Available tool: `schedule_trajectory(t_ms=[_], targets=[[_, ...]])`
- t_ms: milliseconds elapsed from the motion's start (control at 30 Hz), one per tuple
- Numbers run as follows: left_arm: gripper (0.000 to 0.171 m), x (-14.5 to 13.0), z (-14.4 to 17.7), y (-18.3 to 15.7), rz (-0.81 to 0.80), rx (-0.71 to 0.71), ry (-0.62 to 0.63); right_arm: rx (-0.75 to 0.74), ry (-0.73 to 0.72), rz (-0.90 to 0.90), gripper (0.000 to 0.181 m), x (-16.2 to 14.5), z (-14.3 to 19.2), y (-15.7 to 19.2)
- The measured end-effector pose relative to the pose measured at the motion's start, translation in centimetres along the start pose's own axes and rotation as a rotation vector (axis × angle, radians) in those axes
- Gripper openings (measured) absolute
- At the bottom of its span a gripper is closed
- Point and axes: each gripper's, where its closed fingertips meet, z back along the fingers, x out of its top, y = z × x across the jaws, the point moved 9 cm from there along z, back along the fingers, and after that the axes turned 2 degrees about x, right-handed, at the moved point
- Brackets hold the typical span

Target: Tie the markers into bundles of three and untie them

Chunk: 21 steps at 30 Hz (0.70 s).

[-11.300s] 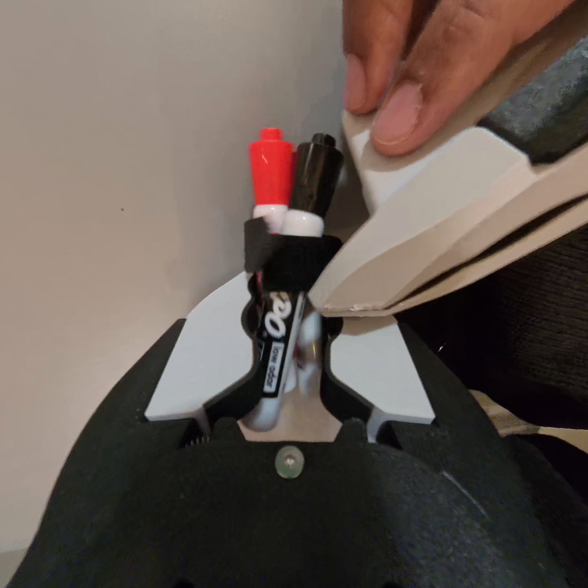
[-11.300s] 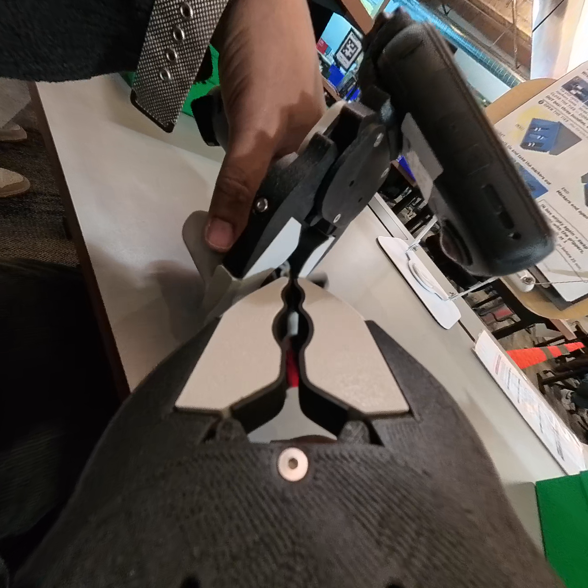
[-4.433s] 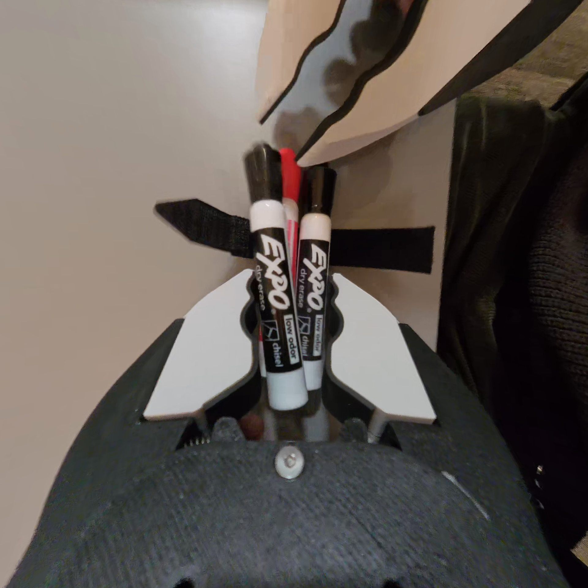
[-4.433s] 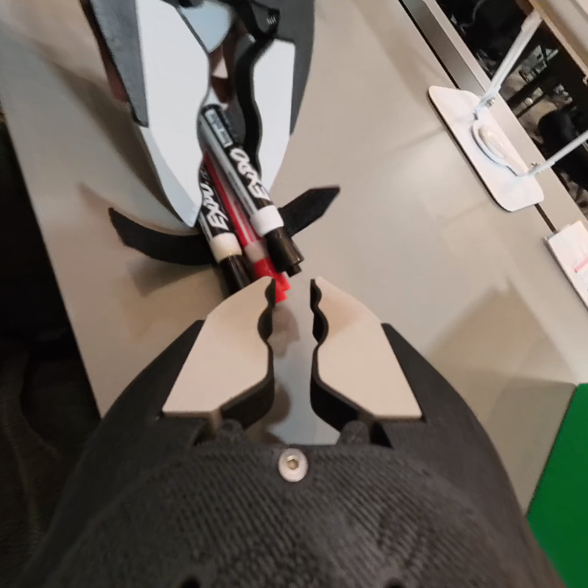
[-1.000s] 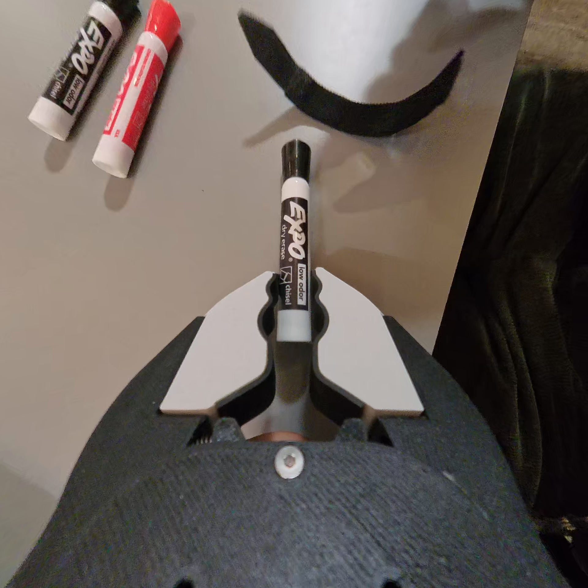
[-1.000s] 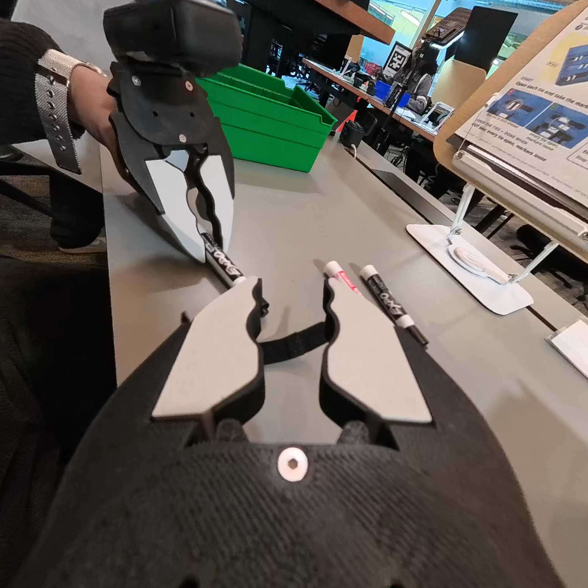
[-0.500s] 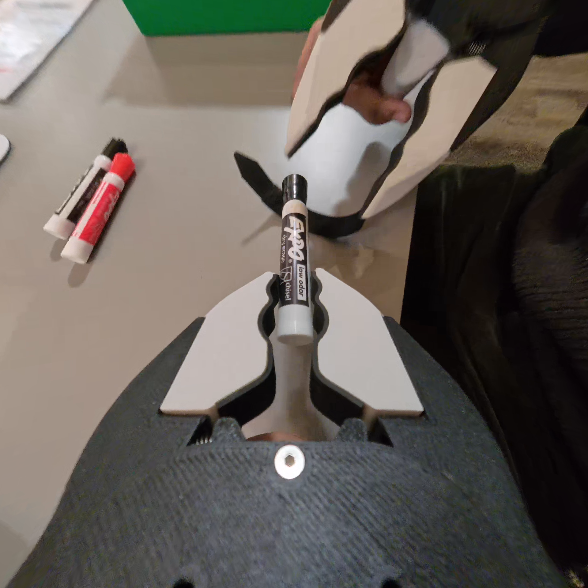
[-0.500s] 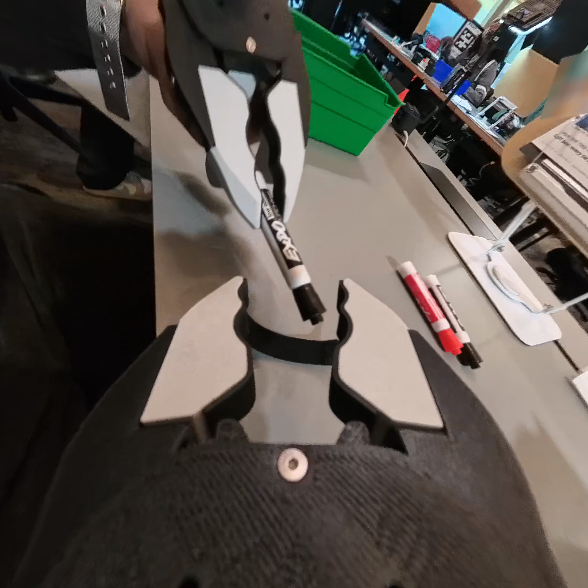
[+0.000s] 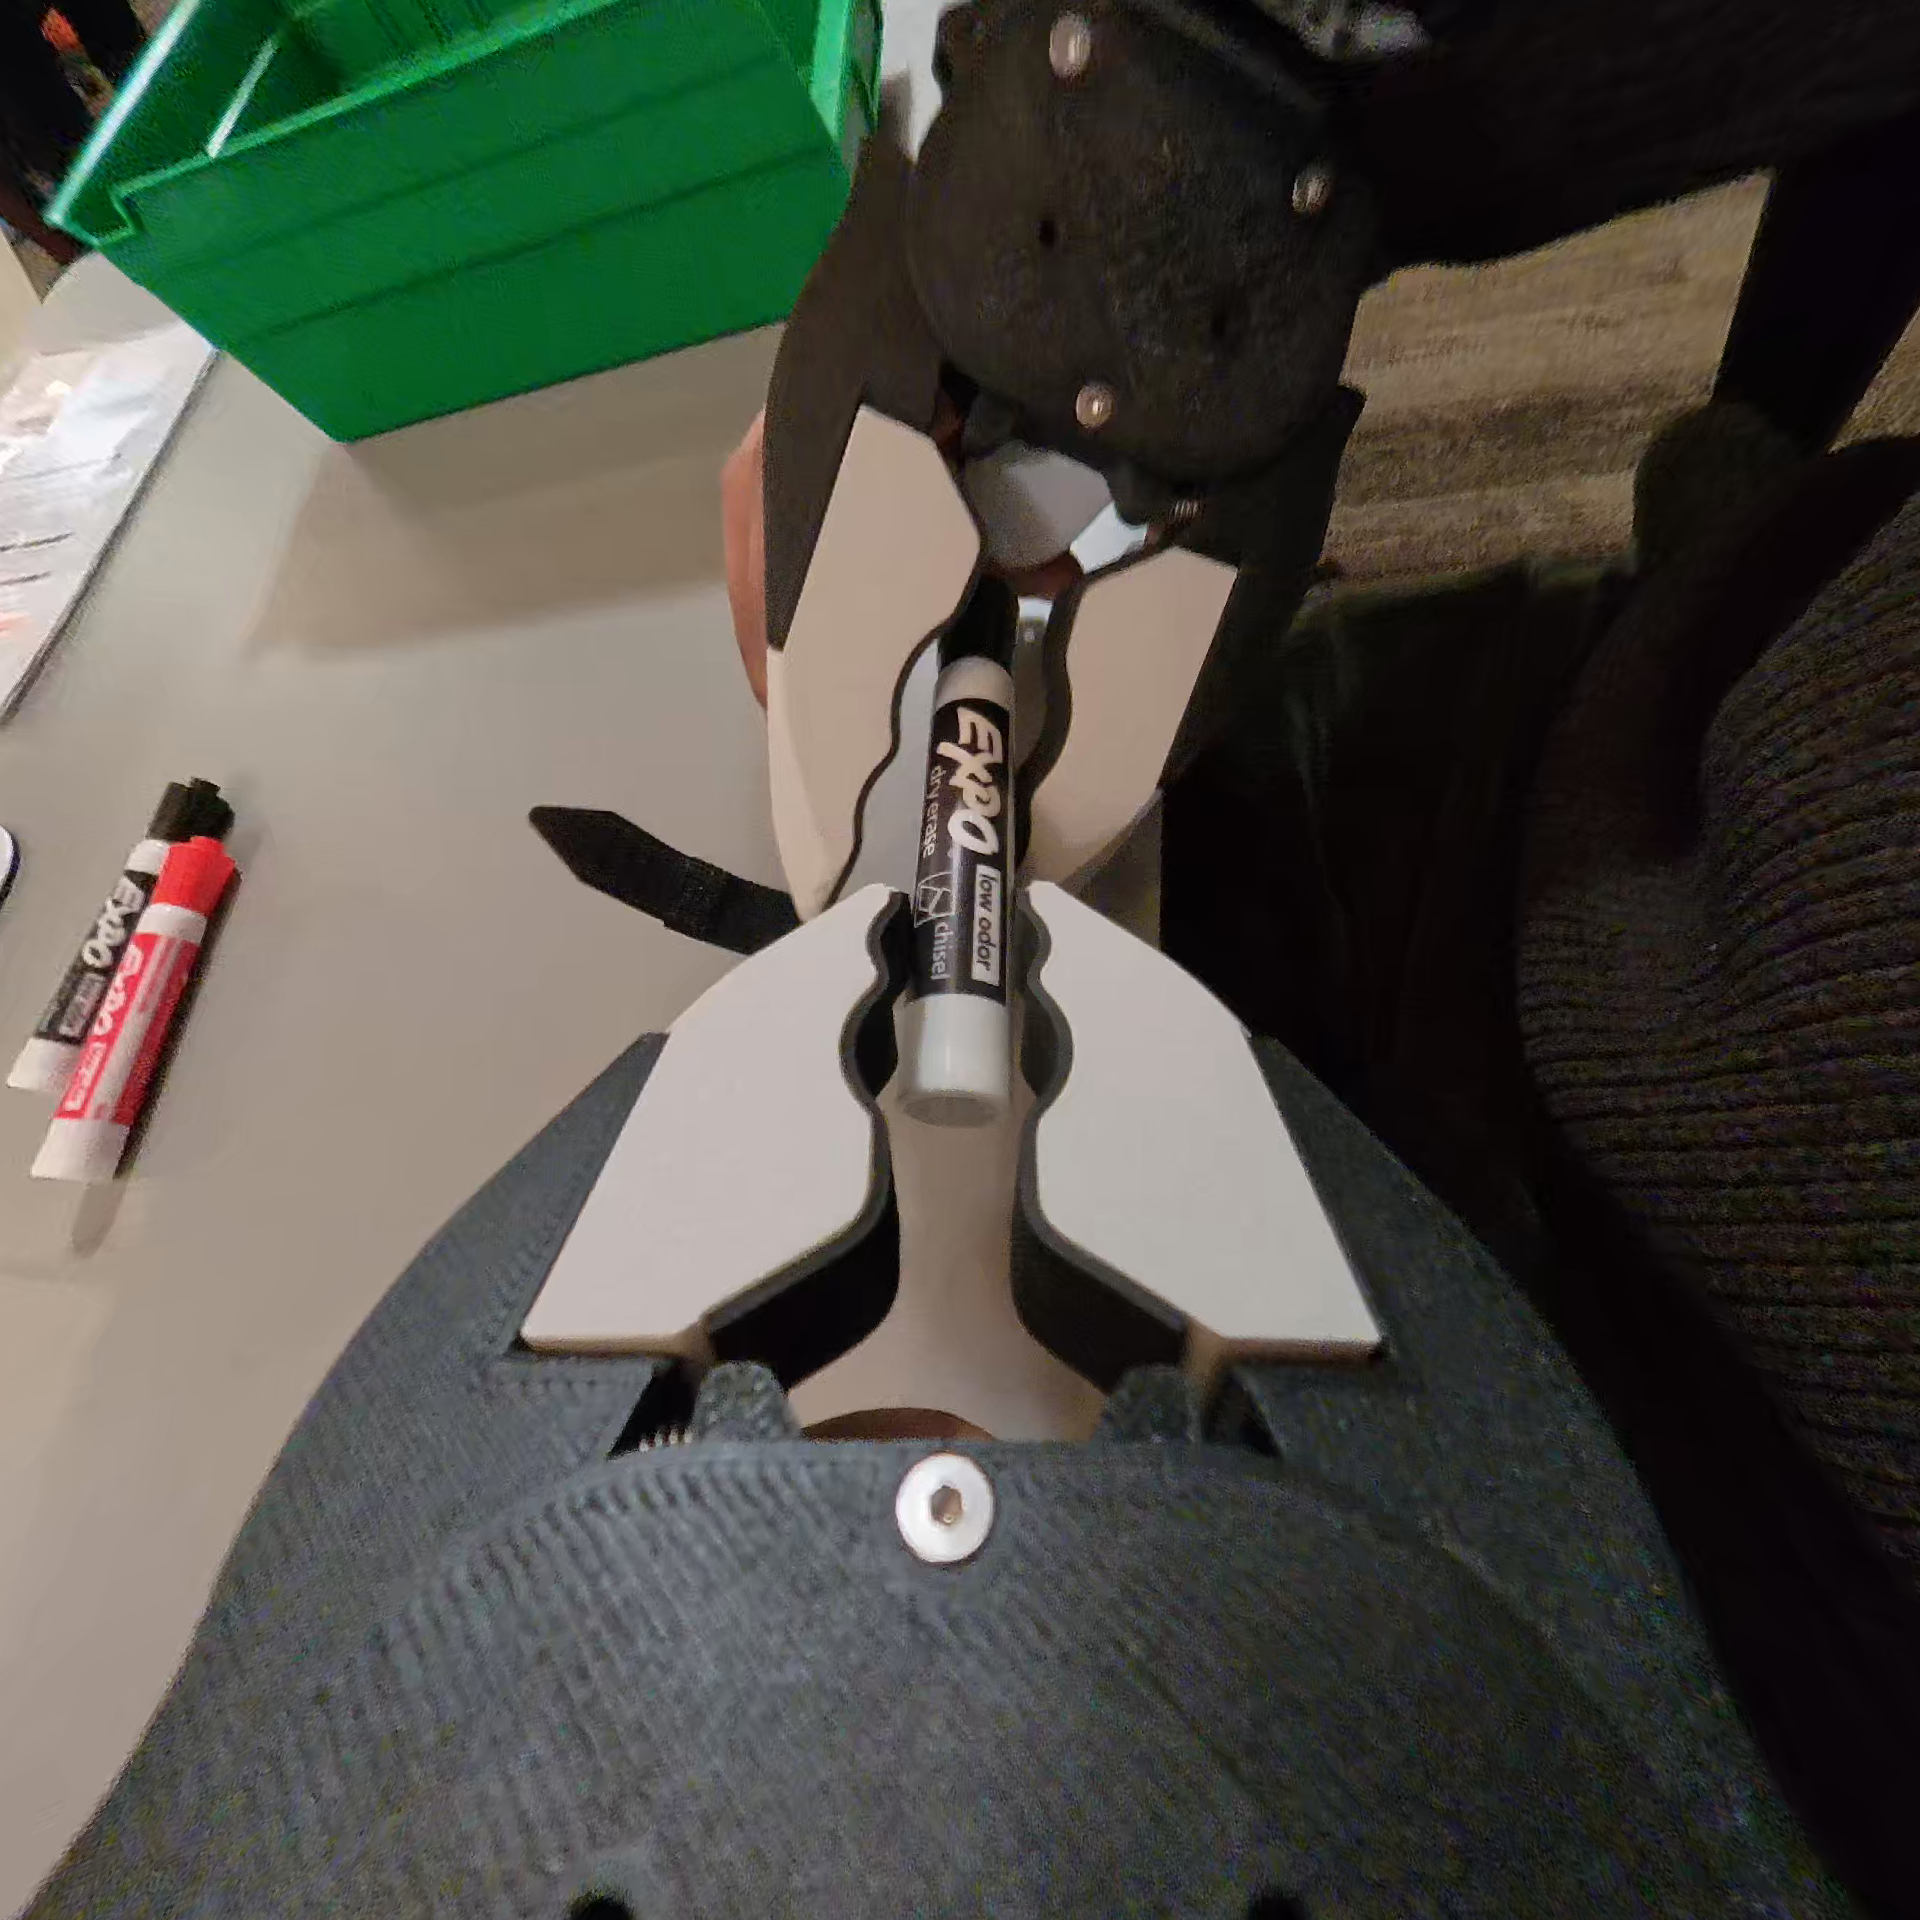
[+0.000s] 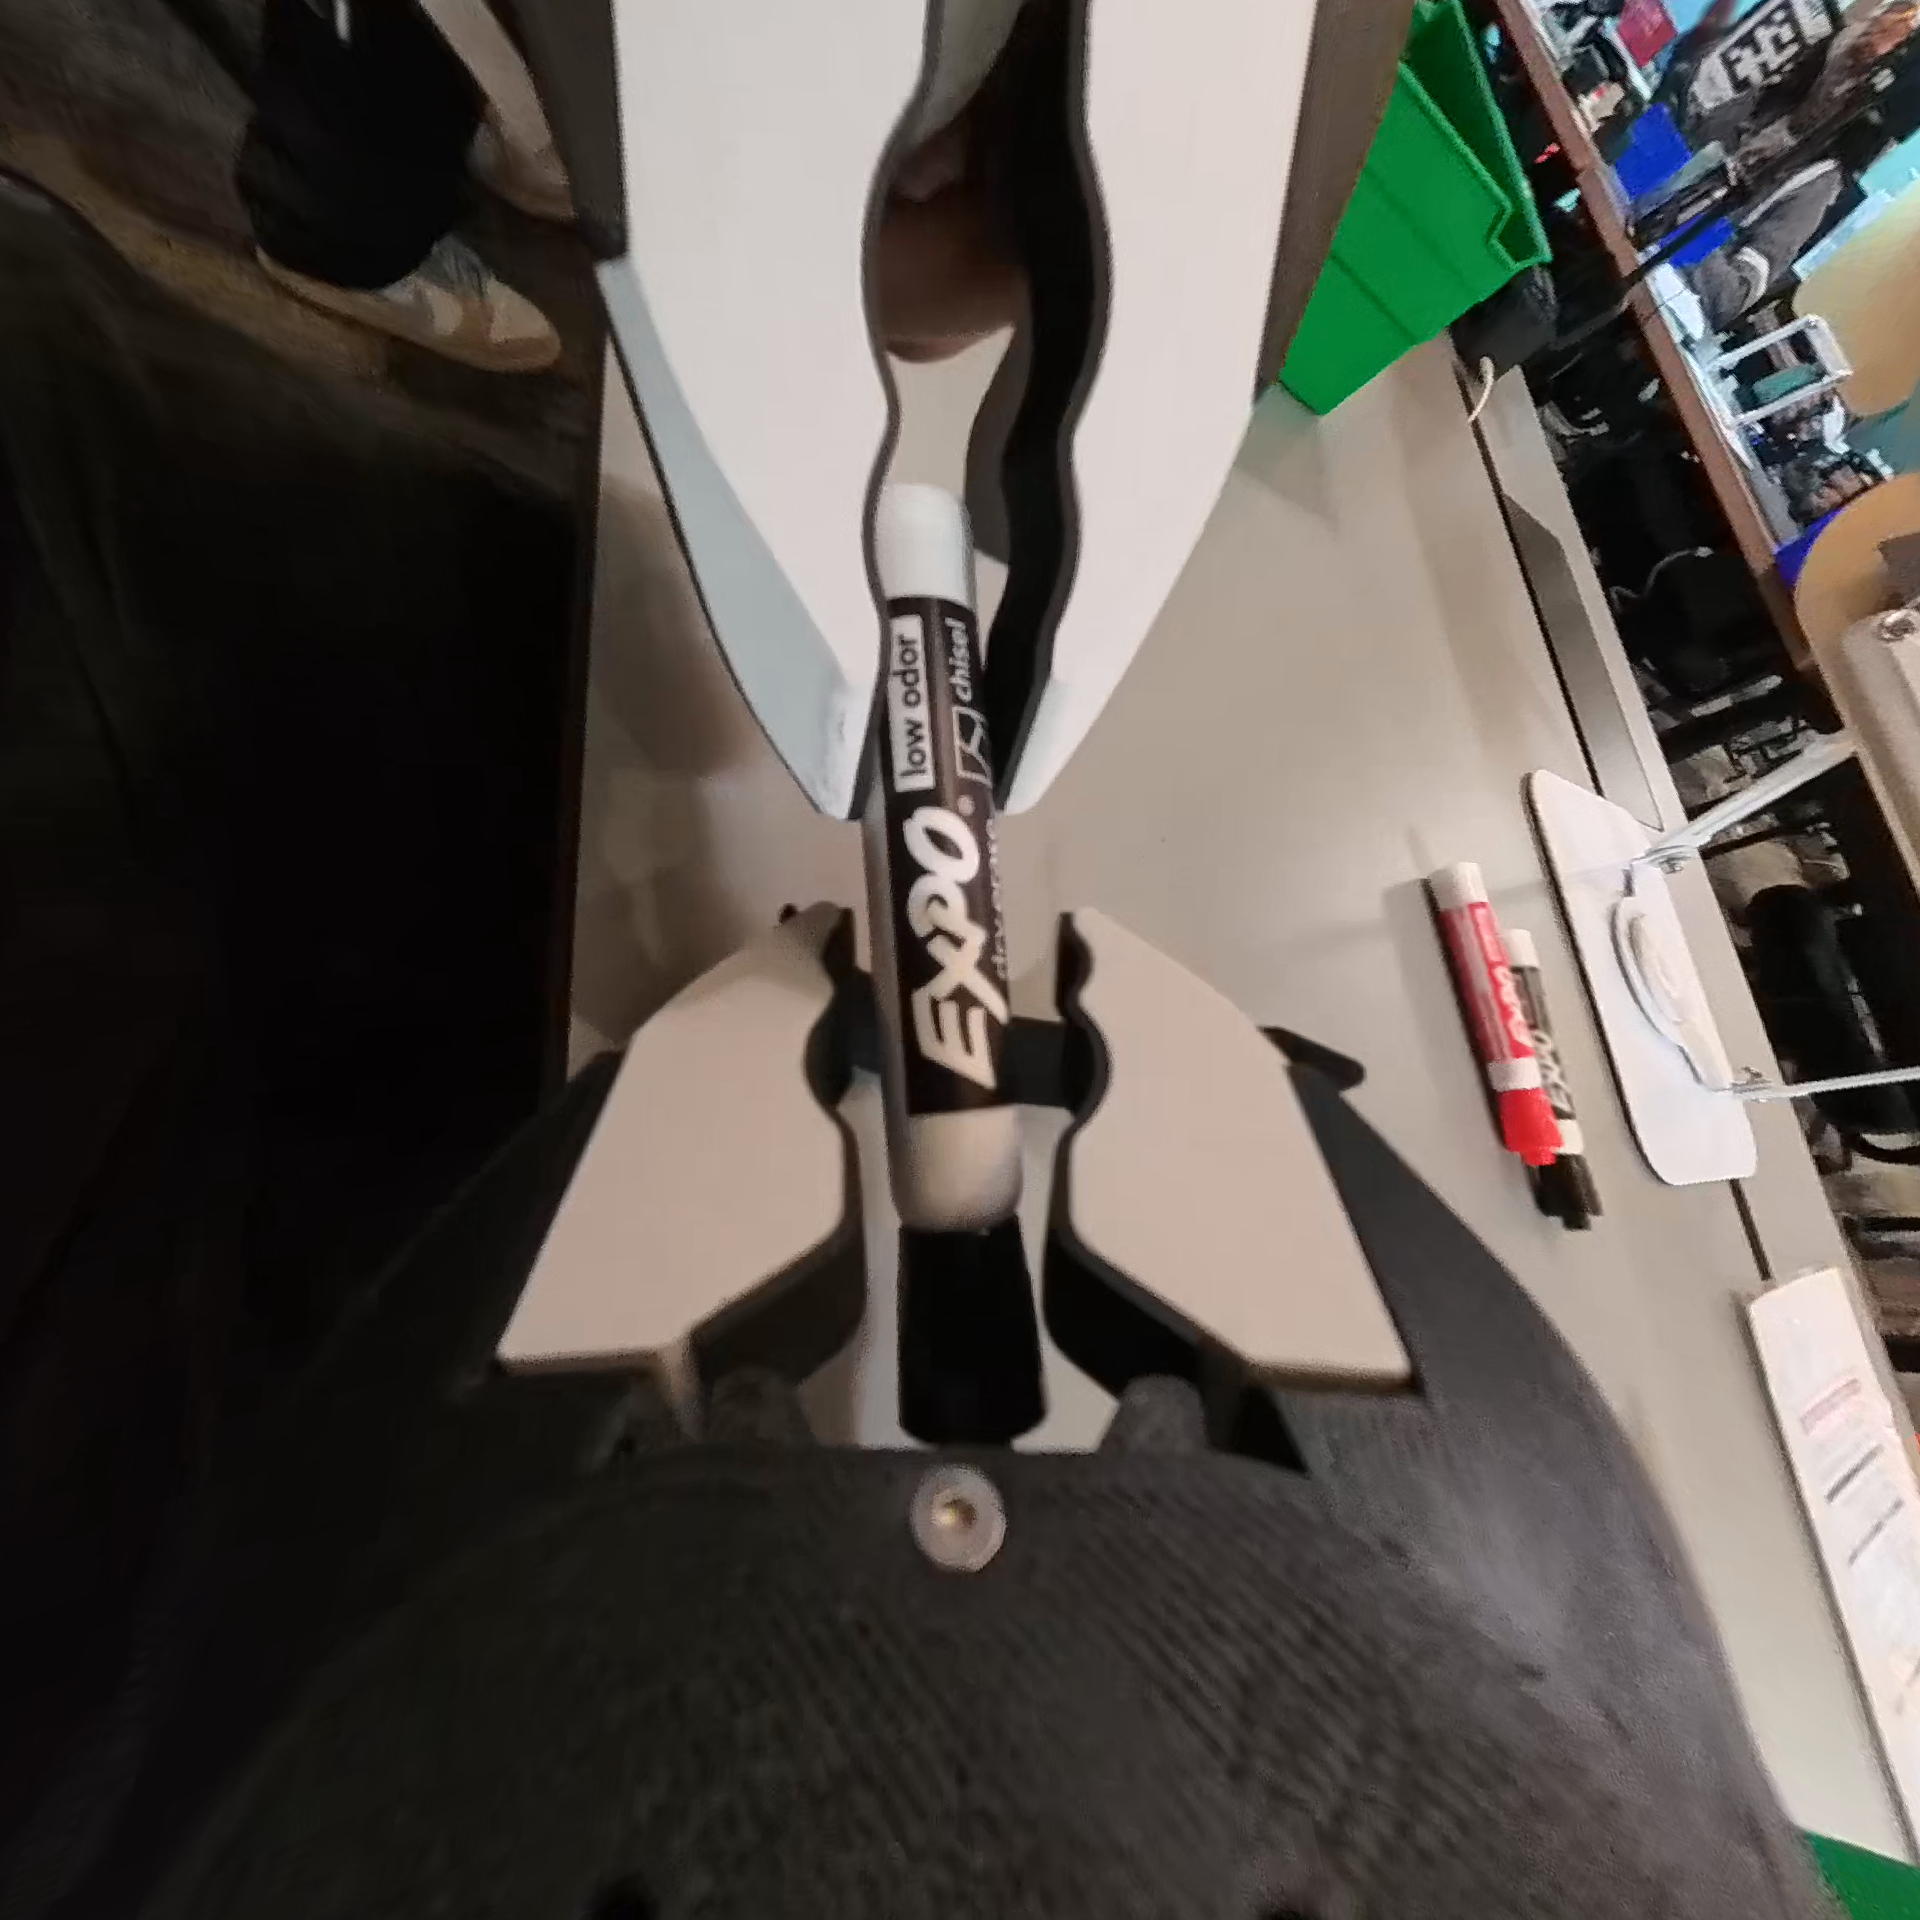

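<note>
My left gripper (image 9: 956, 900) is shut on the tail end of a black marker (image 9: 961, 831) and holds it above the table, pointing at my right gripper. My right gripper (image 10: 951, 925) is open, and the marker's (image 10: 940, 997) black cap end lies between its jaws with a gap on the right side. The right gripper's white fingers (image 9: 821, 727) flank the marker in the left wrist view. A black strap (image 9: 665, 883) lies flat and open on the table below. A red marker (image 9: 135, 987) and a second black marker (image 9: 99, 935) lie side by side farther off.
A green bin (image 9: 468, 187) stands at the far end of the grey table (image 9: 416, 644). A white stand base (image 10: 1631, 987) sits beside the two loose markers (image 10: 1486, 997). Papers lie along the table edge (image 10: 1849, 1455). A person's dark sleeve is to the right. The tips of both grippers are at nearly the same place.
The two grippers have come together. The black marker's cap end, which hung in front of the right gripper, is now between its open jaws. The left gripper still holds the marker.
</note>
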Motion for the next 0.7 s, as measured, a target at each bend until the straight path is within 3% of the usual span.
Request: schedule_trajectory(t_ms=[133, 267, 700], targets=[[0.021, -1.09, -0.35, 0.38, -0.006, 0.03, 0.064, 0.024, 0.014, 0.009, 0.026, -0.12, 0.04, 0.11], [0.021, -1.17, -0.16, 0.66, 0.032, 0.018, 0.043, 0.007, 0.065, 0.035, 0.019, -0.43, -0.22, 0.11], [0.02, -0.86, -0.5, 0.14, 0.002, 0.044, -0.002, 0.027, 0.138, 0.035, 0.018, -0.67, -0.55, 0.18]])
